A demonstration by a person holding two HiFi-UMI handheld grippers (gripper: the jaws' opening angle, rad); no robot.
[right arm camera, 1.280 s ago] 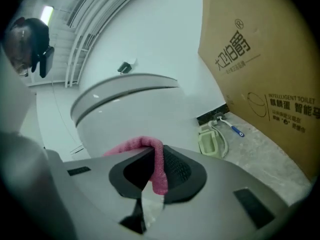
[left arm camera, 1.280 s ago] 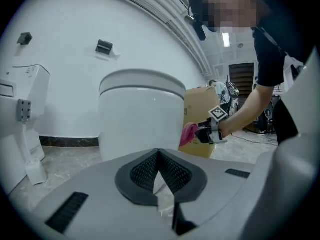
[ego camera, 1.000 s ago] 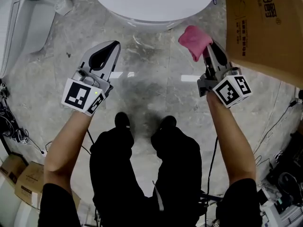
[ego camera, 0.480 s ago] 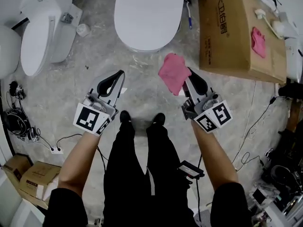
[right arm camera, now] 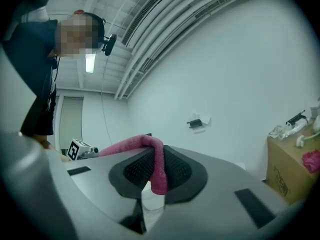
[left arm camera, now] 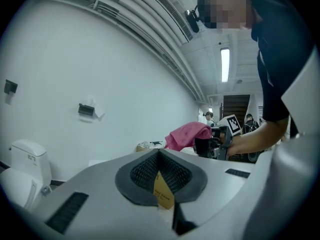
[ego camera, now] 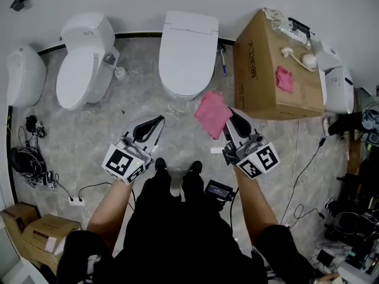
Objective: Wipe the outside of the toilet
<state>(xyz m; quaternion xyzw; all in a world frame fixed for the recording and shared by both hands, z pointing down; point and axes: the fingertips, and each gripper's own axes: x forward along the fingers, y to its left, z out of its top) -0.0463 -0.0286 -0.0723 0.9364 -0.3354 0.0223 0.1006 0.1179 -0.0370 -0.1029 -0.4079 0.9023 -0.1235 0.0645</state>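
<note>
The white toilet (ego camera: 188, 52) stands with its lid down at the back middle of the floor. My right gripper (ego camera: 230, 113) hangs in front of it, well short of the bowl, shut on a pink cloth (ego camera: 213, 114) that droops to the left. In the right gripper view the cloth (right arm camera: 159, 170) is pinched between the dark pads and folds over them. My left gripper (ego camera: 157, 120) is shut with nothing in it, level with the right one, pads together (left arm camera: 159, 170). From the left gripper view the cloth (left arm camera: 188, 134) shows across the way.
A second toilet (ego camera: 86, 58) and part of a third (ego camera: 23, 76) stand at the left. A big cardboard box (ego camera: 260, 70) sits right of the toilet, with another pink cloth (ego camera: 284, 78) and white fittings on top. Cables and a power strip (ego camera: 76, 200) lie on the floor; small boxes (ego camera: 35, 232) lower left.
The head view has pulled up and back, so the whole row of toilets now shows. Both grippers have drawn away from the toilet bowl; the right one still holds the pink cloth.
</note>
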